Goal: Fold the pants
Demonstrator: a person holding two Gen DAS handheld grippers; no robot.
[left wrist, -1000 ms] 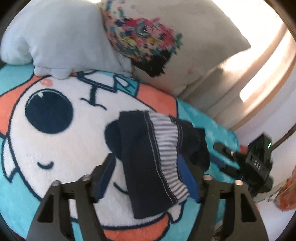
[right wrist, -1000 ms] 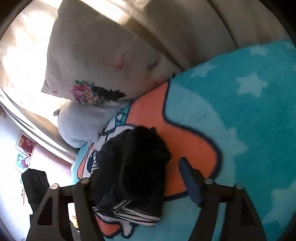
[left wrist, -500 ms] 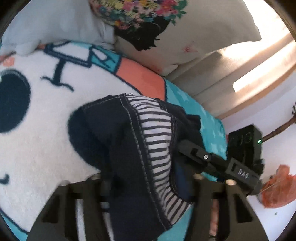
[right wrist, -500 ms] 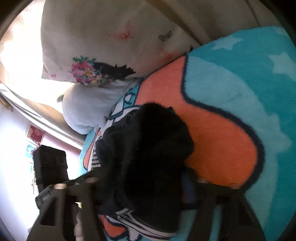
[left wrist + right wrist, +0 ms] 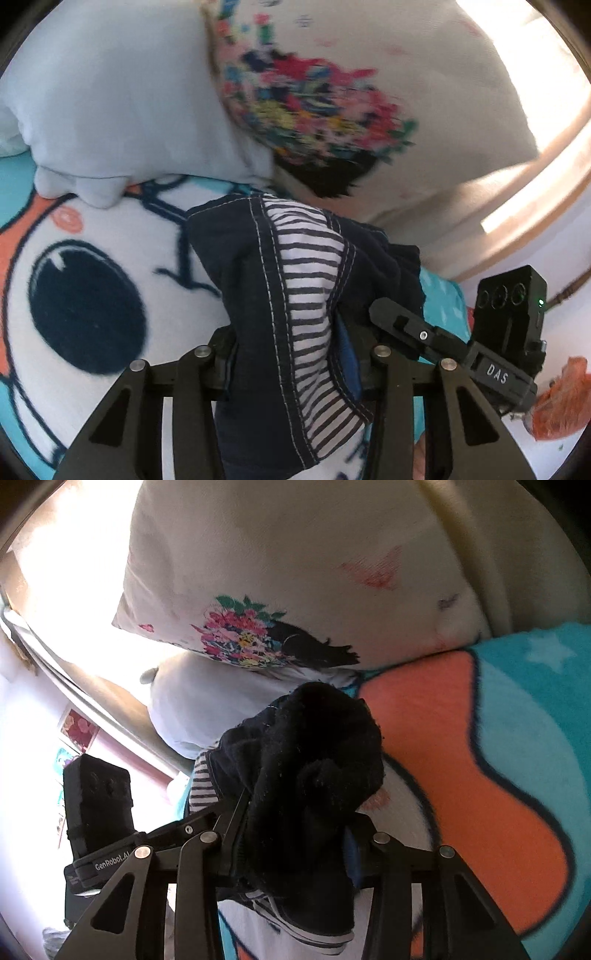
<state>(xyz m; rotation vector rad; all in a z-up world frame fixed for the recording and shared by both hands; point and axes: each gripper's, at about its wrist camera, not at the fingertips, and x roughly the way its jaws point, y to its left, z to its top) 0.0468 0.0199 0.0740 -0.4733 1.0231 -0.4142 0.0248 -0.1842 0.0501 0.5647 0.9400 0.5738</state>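
My left tool [image 5: 291,354] clamps the folded navy pants [image 5: 291,295], striped lining facing up, between both fingers. My right tool [image 5: 373,314] enters from the right and meets the same bundle. Beneath lies a cartoon-face blanket [image 5: 92,295] on the bed. Behind: a pale blue pillow [image 5: 122,96] beside a cream floral pillow [image 5: 369,92], blurred.

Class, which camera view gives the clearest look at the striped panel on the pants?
The left wrist view: the striped panel runs unobstructed down the middle of the navy pants. The right wrist view shows only slivers of stripes behind dark bunched fabric.
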